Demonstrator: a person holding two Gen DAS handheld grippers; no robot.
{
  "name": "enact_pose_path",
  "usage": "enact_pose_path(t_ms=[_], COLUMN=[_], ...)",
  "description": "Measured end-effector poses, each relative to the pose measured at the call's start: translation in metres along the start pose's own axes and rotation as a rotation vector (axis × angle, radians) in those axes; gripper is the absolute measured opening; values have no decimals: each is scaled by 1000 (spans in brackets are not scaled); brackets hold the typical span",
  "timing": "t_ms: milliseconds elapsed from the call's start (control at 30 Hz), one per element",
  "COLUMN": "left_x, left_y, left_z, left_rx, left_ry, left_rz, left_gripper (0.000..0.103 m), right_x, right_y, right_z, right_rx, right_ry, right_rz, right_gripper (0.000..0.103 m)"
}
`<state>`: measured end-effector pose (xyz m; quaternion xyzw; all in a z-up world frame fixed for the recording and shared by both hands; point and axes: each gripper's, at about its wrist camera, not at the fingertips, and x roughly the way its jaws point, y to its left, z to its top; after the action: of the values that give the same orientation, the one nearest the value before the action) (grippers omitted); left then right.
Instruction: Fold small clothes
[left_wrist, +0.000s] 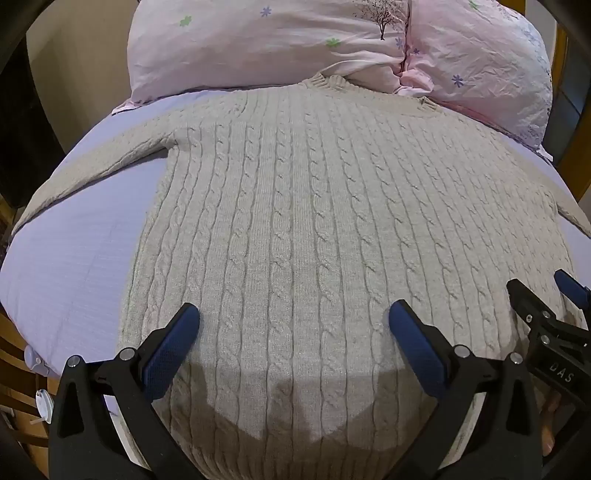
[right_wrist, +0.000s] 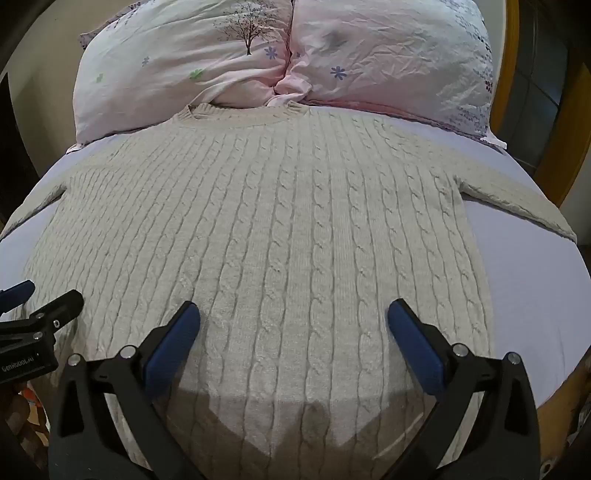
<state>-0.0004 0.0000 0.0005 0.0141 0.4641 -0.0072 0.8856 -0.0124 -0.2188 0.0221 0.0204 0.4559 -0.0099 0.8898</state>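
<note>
Left claw (left_wrist: 293, 317) and right claw (right_wrist: 293, 317) gape, apparently just above the flat sweater (left_wrist: 295, 221).

The sweater (left_wrist: 295, 229) is light grey-beige with a vertical cable-knit pattern alternating with plain knit bands; its collar (right_wrist: 240, 110) is ribbed in the same colour. The sheet (left_wrist: 74, 258) beneath the sweater is plain pale lavender. The pillows (right_wrist: 184, 55) beyond the sweater's collar are pale pink, printed with small purple and green flowers and a dark bare-branched tree (right_wrist: 251, 33). The left gripper (left_wrist: 293, 328) and the right gripper (right_wrist: 293, 328) have black frames with dark blue finger pads (left_wrist: 177, 343). The bed frame (right_wrist: 569, 140) beside the sheet is orange-brown wood.
</note>
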Motion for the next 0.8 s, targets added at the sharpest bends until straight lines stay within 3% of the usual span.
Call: enact_pose_path(t_ms=[800], left_x=[-3], left_y=[0], left_z=[0], left_rx=[0], left_ry=[-5], left_rz=[2], left_gripper=[102], right_x=[0], right_y=[-1], right_z=[-1], right_rx=[4], right_ry=[4], right_rz=[-5], right_gripper=[101])
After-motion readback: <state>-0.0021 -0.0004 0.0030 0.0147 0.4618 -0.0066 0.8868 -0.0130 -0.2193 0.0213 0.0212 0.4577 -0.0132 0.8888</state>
